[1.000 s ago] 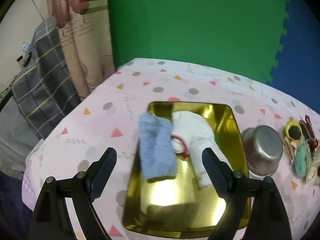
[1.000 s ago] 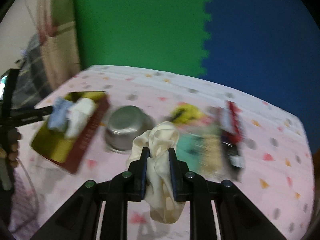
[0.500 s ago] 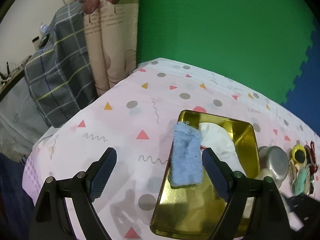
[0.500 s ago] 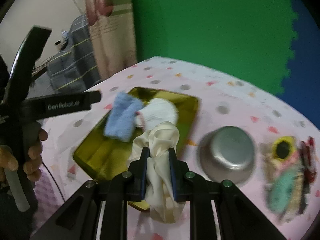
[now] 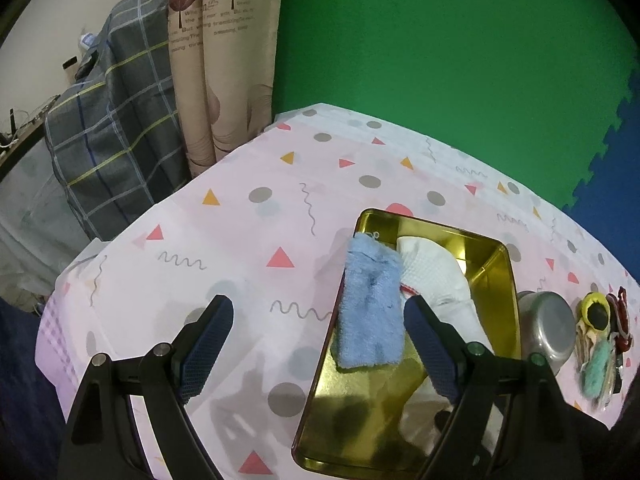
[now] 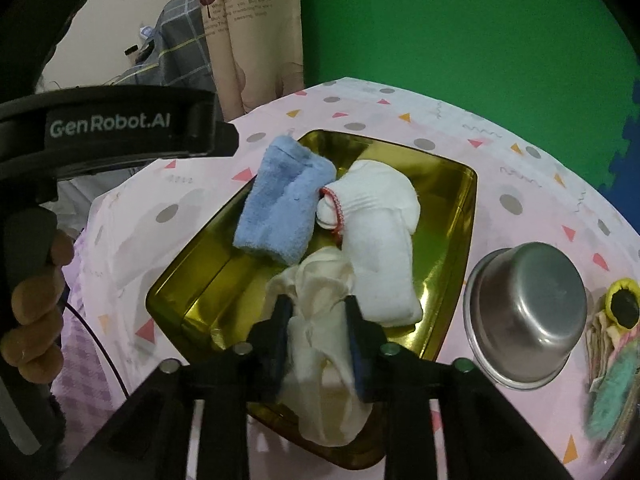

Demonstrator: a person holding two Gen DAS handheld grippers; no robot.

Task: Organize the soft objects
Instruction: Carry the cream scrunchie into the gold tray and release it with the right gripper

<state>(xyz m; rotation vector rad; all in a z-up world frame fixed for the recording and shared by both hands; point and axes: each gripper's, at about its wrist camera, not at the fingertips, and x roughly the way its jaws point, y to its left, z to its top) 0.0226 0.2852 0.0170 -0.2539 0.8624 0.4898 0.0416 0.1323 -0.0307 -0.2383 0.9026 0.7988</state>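
A gold tray [image 5: 360,420] [image 6: 224,280] lies on the pink patterned tablecloth. In it are a fluffy blue cloth [image 5: 370,304] [image 6: 284,204] and a white waffle cloth [image 5: 436,276] [image 6: 380,240], side by side. My right gripper [image 6: 316,304] hangs over the tray's near end with a cream cloth [image 6: 320,320] between its jaws. The jaws are opening, and the cloth still fills the gap and touches both pads; its tail droops over the near rim. My left gripper [image 5: 318,308] stands wide open and empty over the tray's left rim, its right finger beside the blue cloth.
An upturned steel bowl [image 5: 548,332] [image 6: 528,304] sits just right of the tray. Past it lies a pile of small soft items [image 5: 600,340] [image 6: 616,340]. A person's hand [image 6: 36,312] grips the left gripper's handle at the left. The table's left edge drops off beside a plaid-covered seat [image 5: 108,128].
My right gripper has carried the cream cloth leftward from in front of the bowl to over the tray's near end, and its jaws have widened. The left gripper has shifted left off the tray.
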